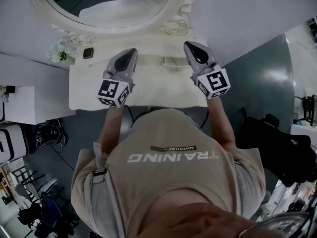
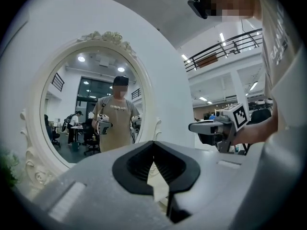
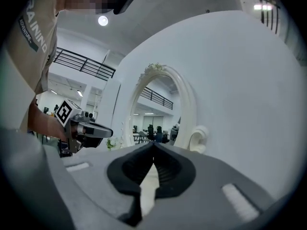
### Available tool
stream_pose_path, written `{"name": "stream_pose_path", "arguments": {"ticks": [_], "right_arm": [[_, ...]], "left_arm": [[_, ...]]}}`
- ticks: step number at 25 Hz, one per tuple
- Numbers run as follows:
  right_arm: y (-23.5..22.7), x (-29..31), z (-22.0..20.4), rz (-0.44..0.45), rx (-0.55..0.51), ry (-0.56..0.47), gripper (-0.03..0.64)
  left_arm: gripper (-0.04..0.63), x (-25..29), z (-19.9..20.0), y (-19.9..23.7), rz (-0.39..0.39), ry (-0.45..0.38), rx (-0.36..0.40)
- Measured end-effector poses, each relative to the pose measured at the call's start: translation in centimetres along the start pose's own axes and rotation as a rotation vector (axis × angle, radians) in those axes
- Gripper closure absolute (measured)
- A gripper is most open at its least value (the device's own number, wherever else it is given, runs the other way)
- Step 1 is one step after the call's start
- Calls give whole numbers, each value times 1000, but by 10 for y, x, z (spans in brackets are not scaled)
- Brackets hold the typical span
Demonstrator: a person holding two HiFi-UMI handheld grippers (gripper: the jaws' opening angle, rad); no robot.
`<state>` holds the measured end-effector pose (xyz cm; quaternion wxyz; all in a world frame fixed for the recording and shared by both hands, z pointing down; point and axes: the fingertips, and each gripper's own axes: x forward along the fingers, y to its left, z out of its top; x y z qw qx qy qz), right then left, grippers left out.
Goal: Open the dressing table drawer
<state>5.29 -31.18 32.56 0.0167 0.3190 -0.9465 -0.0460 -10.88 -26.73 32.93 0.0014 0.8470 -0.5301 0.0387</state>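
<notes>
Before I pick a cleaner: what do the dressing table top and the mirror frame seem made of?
Table top: smooth matte cream surface, no grain; probably painted wood or board.
Mirror frame: same cream finish with raised scrollwork; carved wood or moulded resin, can't tell.

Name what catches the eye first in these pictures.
A big oval mirror in a curly white frame stands at the back of the white dressing table. Over the tabletop, the left gripper and the right gripper hang side by side, pointing toward the mirror, both shut and empty.
</notes>
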Motion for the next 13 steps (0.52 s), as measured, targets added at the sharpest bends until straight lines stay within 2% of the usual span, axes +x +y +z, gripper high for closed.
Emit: {"name": "stream_pose_path", "arguments": {"ticks": [4,8,13], "right_arm": [[8,1,-8,1,12,14,614],[17,5,-27,39,13,74,614],[27,18,-33,17,21,72,614]], "left_arm": [[589,-4,-12,2,2,-3,-31],[589,-8,-19,0,-10,-9,-46],[589,-13,-31,17,-31,15,-49]]}}
